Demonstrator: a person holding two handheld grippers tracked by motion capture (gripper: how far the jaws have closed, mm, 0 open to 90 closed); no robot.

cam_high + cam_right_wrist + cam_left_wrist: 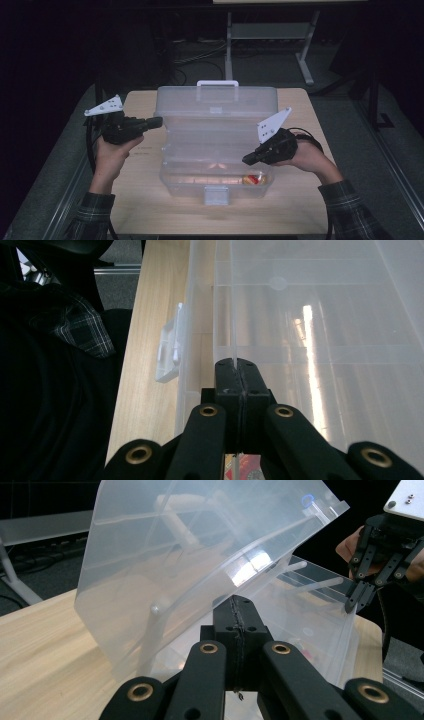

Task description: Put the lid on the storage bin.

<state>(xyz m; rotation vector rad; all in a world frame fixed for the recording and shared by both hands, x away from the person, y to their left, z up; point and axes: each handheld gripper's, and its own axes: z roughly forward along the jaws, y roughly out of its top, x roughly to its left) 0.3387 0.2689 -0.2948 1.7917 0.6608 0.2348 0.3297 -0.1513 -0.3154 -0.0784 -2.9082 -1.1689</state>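
Clear plastic storage box [215,145], rectangular, with translucent walls, standing at the middle of a pale wood-grain table [150,200]; its hinged lid [215,102] is raised and tilted back, with a white carry handle [217,84] at the top edge and a white latch tab [216,194] on the near wall. Contents are hard to make out through the cloudy plastic: one small red-and-yellow item [254,179] lies in the near right corner, its kind unreadable, and the inner dividers show only as faint lines. Left gripper [154,121], black with a grey three-cornered plate, is held at the box's left end, its jaws closed together; in the left gripper view the tips meet at the lower edge of the tilted lid, and contact with it cannot be judged. Right gripper [248,159], same build, is at the right front, its jaws pinched on a thin clear inner wall [234,330] of the box. Plaid sleeves [95,212] are cut off at the bottom edge; surroundings beyond the table are dark.
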